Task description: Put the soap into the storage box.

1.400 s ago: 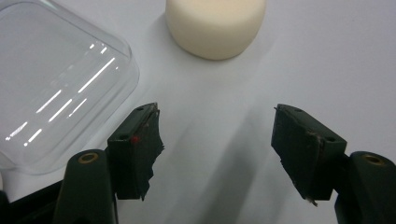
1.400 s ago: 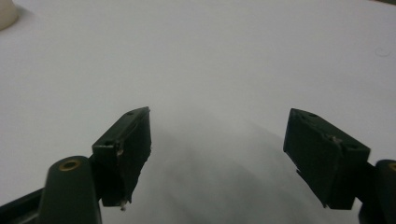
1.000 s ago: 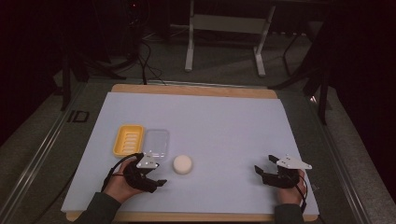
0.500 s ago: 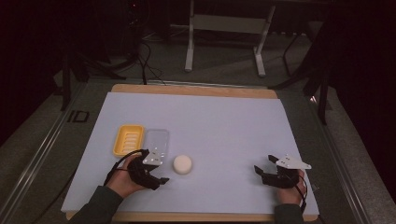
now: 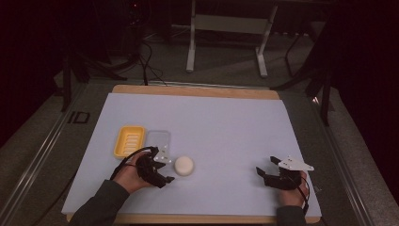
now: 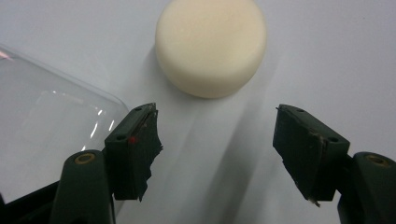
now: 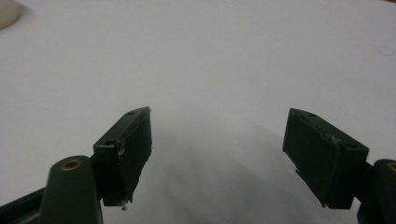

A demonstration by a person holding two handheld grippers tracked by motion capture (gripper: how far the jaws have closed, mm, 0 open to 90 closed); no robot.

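Your left gripper, jaws just opening and empty, points at the round soap; closing off-centre could skid it away, while your right gripper stays open.

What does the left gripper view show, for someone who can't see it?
A round cream soap bar lies on a white table, just beyond the left hand-held gripper, whose black jaws stand open and empty. A clear plastic lid sits at left.
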